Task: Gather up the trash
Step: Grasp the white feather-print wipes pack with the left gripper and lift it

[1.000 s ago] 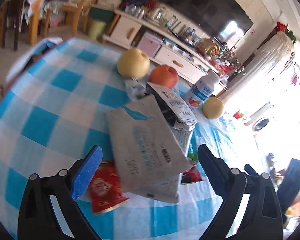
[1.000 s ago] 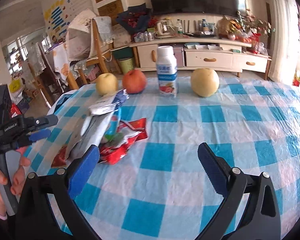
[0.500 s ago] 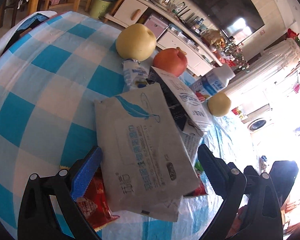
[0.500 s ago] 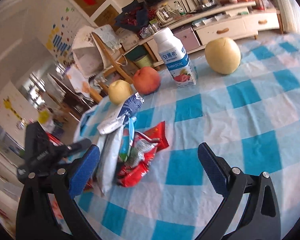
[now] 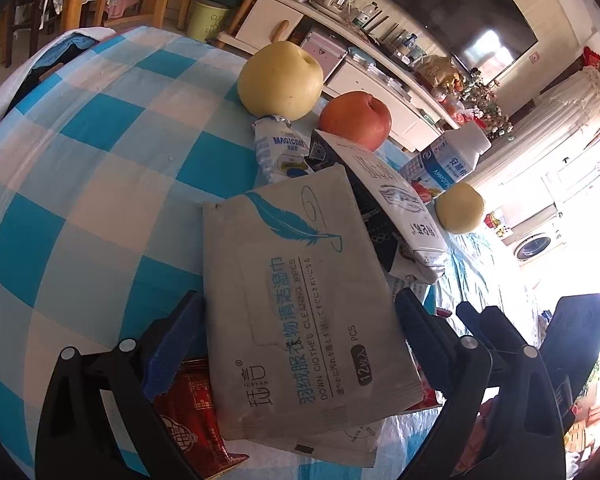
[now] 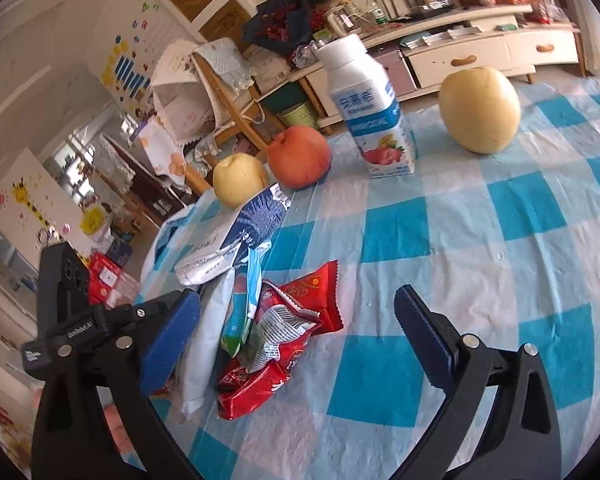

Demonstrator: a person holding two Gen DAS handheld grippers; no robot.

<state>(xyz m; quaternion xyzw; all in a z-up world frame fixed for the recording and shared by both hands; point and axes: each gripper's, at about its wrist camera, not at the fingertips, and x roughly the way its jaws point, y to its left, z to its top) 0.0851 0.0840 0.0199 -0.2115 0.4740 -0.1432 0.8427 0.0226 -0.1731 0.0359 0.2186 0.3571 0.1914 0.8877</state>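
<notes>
A pile of trash lies on the blue-checked tablecloth (image 5: 100,168). On top is a grey wet-wipes pack (image 5: 300,312), with red snack wrappers (image 5: 192,412) under it and a white-and-dark carton wrapper (image 5: 392,200) behind. My left gripper (image 5: 296,332) is open, its jaws on either side of the wipes pack. In the right wrist view the pile shows as red wrappers (image 6: 284,340) and a white-blue wrapper (image 6: 236,240). My right gripper (image 6: 296,336) is open and straddles the red wrappers from the other side. The left gripper (image 6: 100,328) shows at the pile's left.
A yellow pear (image 5: 280,80), a red apple (image 5: 356,120), a yoghurt bottle (image 6: 364,104) and a second pear (image 6: 480,108) stand beyond the pile. A small blue-white packet (image 5: 280,152) lies by the first pear. Chairs and a TV cabinet (image 6: 480,52) stand past the table.
Both grippers have moved in toward the trash pile. The left one now has the wipes pack between its open jaws; the right one has tilted and come close to the red wrappers.
</notes>
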